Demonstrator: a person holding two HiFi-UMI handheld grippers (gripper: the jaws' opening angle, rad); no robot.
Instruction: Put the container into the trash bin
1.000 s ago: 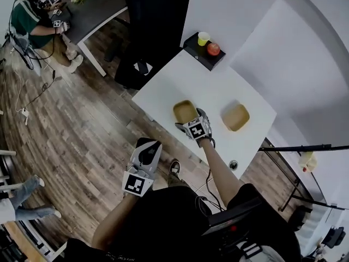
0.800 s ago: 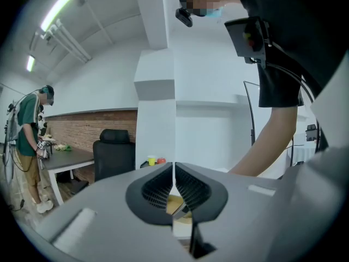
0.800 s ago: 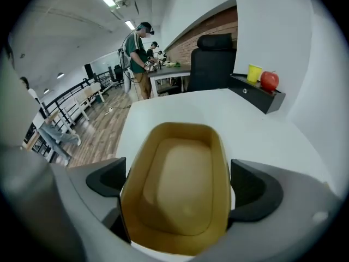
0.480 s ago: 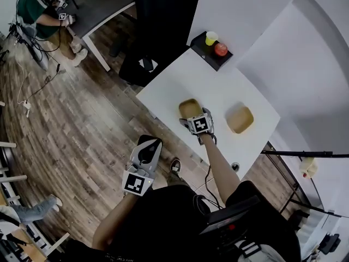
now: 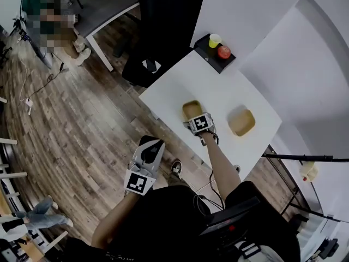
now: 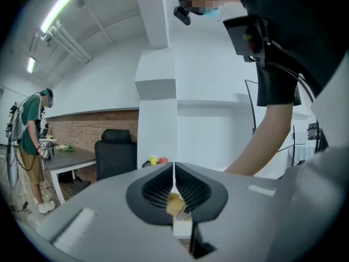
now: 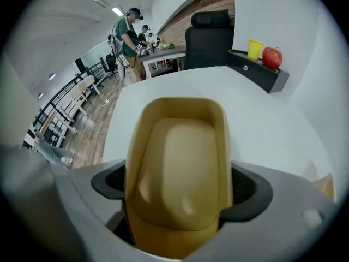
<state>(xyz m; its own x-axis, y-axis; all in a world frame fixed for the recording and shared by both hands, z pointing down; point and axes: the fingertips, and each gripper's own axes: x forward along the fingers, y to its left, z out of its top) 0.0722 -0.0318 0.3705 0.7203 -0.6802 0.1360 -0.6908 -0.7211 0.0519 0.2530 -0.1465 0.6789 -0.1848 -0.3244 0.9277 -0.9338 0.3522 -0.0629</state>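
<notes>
Half container (image 5: 191, 108) hidden between closing jaws, right gripper (image 5: 197, 119).

My left gripper (image 5: 149, 144) and right gripper (image 5: 195, 115) are pale grey shells with ribbed black pads (image 6: 152, 189), each carrying a white cube (image 5: 138, 183) of black square markers, and I wear a black short-sleeved shirt (image 5: 163, 222).

Two tan containers (image 5: 190, 107) (image 5: 241, 122) are on one white table (image 5: 180, 83). One yellow cup (image 5: 215, 40) and one red apple (image 5: 224, 52) share one black shelf (image 5: 218, 64). There is one black chair (image 5: 163, 26), one dark desk (image 5: 106, 4), and two people (image 5: 46, 21) (image 5: 32, 217).
</notes>
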